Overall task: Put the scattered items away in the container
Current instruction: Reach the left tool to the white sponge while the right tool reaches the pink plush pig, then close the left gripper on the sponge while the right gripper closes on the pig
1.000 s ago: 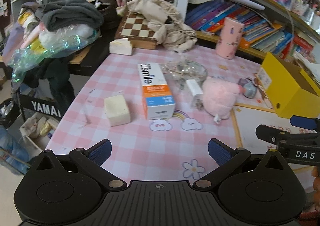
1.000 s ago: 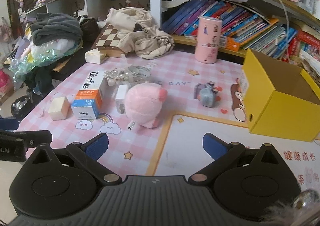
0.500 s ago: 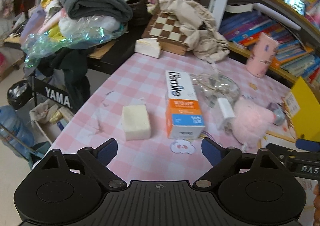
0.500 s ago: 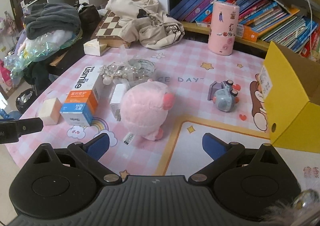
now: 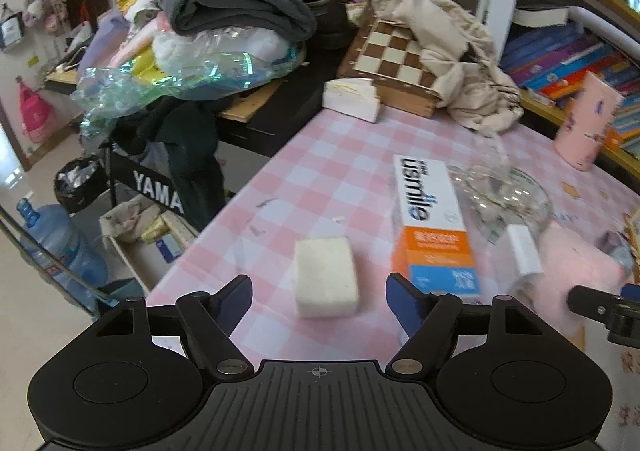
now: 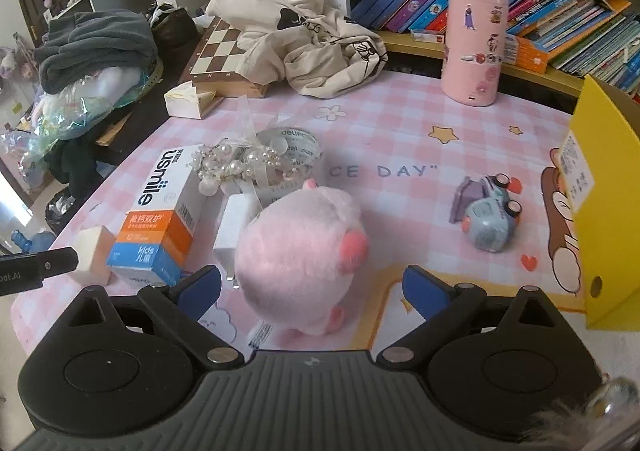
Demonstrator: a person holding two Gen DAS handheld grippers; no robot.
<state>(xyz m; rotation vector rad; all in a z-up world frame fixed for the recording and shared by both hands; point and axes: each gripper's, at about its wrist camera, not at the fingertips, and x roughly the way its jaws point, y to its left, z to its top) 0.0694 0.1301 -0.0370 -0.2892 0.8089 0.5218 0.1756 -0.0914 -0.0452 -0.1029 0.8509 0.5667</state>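
Note:
My left gripper (image 5: 320, 301) is open, with a cream sponge block (image 5: 325, 276) lying on the pink checked table between its fingers. Right of the block lies a usmile toothpaste box (image 5: 434, 225). My right gripper (image 6: 312, 291) is open around a pink plush pig (image 6: 300, 251), which sits on the table. Beside the pig are a white charger plug (image 6: 234, 223), a glass bowl with pearl beads (image 6: 272, 159) and a small blue-grey toy (image 6: 486, 217). The yellow box container (image 6: 604, 219) stands at the right edge.
A pink cylinder (image 6: 476, 47), a chessboard (image 6: 222, 59) under a beige cloth (image 6: 312, 35), and a white tissue box (image 5: 352, 99) stand at the back. Bookshelves line the rear. The table's left edge (image 5: 224, 219) drops to floor clutter and a water bottle (image 5: 60, 247).
Both grippers have moved forward and down: the left now has the sponge block between its fingers, the right has closed in around the plush pig. Both stay open.

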